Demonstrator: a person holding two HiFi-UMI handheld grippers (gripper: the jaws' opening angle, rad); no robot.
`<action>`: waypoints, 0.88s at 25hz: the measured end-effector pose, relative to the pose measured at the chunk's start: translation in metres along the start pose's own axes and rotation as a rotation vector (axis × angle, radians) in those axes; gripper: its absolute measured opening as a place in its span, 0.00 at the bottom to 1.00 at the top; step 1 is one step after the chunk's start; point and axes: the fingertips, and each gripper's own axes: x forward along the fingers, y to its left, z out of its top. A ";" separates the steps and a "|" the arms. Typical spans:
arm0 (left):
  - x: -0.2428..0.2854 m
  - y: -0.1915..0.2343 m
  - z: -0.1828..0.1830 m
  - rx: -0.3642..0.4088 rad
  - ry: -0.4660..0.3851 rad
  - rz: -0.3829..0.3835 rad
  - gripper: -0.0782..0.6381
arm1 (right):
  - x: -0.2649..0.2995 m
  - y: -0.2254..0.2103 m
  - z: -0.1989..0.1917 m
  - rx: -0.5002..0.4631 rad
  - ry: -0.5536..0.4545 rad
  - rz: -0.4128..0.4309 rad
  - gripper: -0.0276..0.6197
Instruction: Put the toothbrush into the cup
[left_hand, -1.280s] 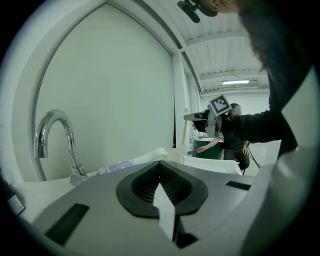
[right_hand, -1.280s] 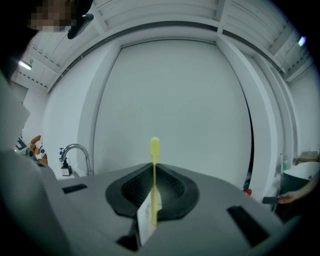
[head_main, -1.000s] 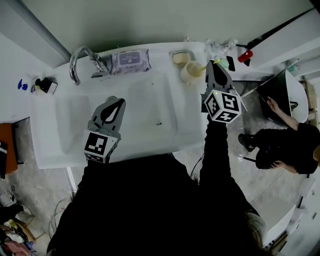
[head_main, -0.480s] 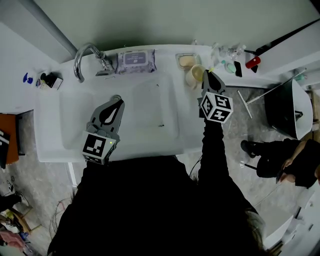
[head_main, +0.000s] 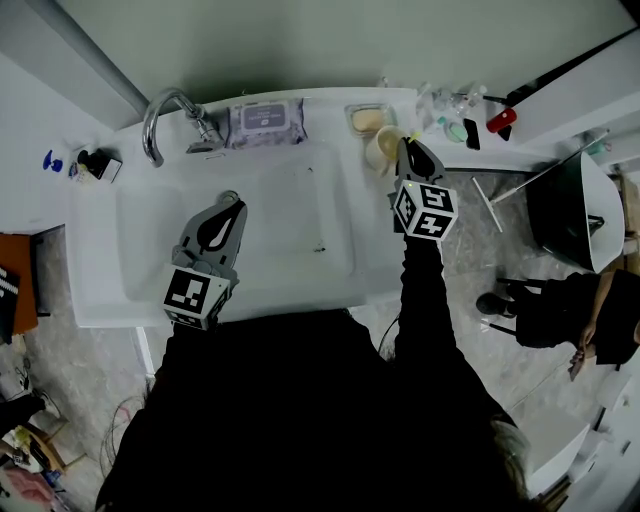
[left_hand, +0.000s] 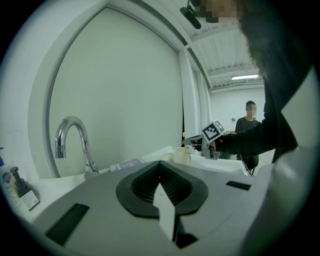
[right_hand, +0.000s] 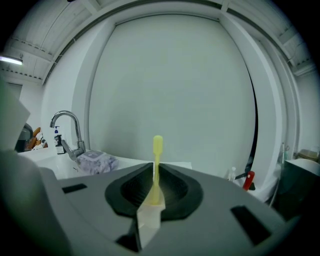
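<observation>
My right gripper (head_main: 405, 144) is shut on a yellow toothbrush (right_hand: 157, 146), which stands upright between its jaws with the head on top. In the head view its tips sit at the right rim of the cream cup (head_main: 382, 148) on the counter behind the sink. The left gripper view shows the cup (left_hand: 181, 155) with the toothbrush above its rim. The right gripper view does not show the cup. My left gripper (head_main: 232, 200) hangs over the sink basin (head_main: 290, 215), shut with nothing in it (left_hand: 161, 185).
A chrome tap (head_main: 158, 118) stands at the back left, with a pack of wipes (head_main: 265, 117) and a soap dish (head_main: 364, 118) along the back edge. Small bottles (head_main: 450, 105) crowd the counter right of the cup. A person (head_main: 560, 310) crouches on the floor at the right.
My right gripper has come down with the toothbrush and shifted left, closer to the cup. The left gripper has stayed where it was.
</observation>
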 end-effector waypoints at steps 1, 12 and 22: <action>0.000 0.000 0.000 0.002 -0.001 -0.001 0.12 | 0.000 0.001 0.001 0.000 -0.002 0.009 0.09; -0.003 -0.001 0.003 0.006 -0.017 -0.015 0.12 | -0.029 -0.001 0.014 -0.004 -0.044 -0.018 0.19; 0.001 -0.002 0.008 -0.011 -0.045 -0.026 0.12 | -0.081 0.042 0.066 0.025 -0.204 0.050 0.19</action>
